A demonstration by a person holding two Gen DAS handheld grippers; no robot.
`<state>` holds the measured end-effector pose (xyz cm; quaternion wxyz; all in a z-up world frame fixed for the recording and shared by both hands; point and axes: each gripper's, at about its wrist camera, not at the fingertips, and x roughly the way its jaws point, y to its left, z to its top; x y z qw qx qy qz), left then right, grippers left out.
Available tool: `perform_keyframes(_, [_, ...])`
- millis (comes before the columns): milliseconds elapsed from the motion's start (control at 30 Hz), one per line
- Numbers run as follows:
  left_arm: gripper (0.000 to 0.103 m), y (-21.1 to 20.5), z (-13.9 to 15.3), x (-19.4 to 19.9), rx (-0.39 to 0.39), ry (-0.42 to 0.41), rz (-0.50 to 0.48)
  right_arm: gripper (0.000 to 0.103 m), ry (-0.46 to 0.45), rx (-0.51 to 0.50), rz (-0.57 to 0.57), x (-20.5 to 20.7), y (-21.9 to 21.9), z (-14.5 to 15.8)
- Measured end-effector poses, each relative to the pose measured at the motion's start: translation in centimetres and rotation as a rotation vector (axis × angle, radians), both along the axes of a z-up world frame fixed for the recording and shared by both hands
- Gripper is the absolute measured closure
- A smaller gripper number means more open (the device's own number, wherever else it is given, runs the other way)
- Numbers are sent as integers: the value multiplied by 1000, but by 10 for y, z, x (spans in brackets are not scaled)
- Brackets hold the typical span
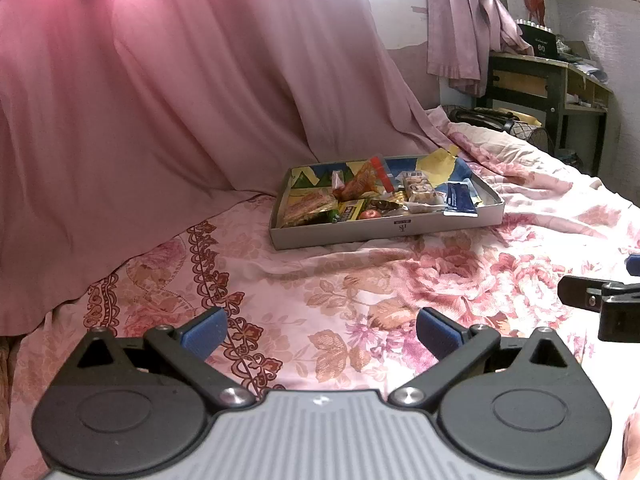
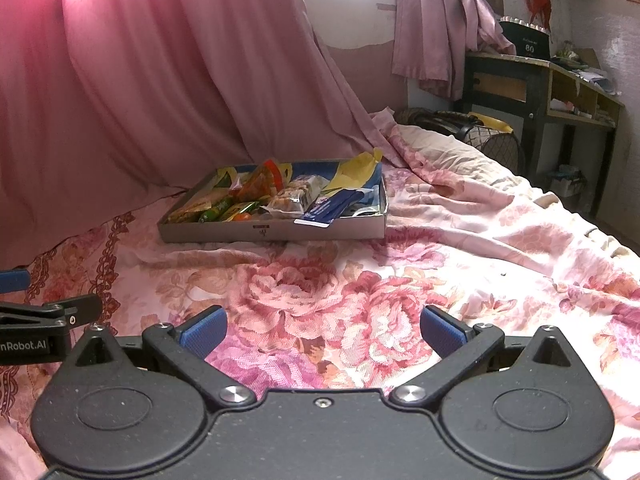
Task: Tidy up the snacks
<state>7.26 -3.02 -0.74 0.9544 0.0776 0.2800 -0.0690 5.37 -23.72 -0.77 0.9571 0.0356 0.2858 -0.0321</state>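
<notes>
A shallow grey cardboard tray (image 1: 340, 236) lies on the flowered bedspread and holds several snack packs: a blue packet (image 1: 460, 198) leaning over its front rim, an orange triangular pack (image 1: 362, 180), a clear pack of biscuits (image 1: 420, 190). The tray also shows in the right wrist view (image 2: 224, 234), with the blue packet (image 2: 334, 206) there too. My left gripper (image 1: 322, 334) is open and empty, low over the bed, well short of the tray. My right gripper (image 2: 324, 332) is open and empty, also short of the tray.
A pink curtain (image 1: 160, 100) hangs down onto the bed at left and behind the tray. A pillow (image 2: 448, 152) lies at the bed's far end. A dark wooden desk (image 2: 540, 88) stands at the far right. Each gripper shows at the other view's edge.
</notes>
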Motion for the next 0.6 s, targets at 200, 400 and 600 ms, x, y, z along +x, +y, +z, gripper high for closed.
perform_keyframes(200, [0, 0, 0, 0, 1, -1, 1, 1, 2, 0, 1, 0, 1, -2])
perform_keyframes(400, [0, 0, 1, 0, -3, 5, 3, 1, 3, 0, 0, 1, 1, -1])
perform_keyframes(600, [0, 10, -1, 3, -72, 40, 38, 1, 5, 0, 0, 1, 1, -1])
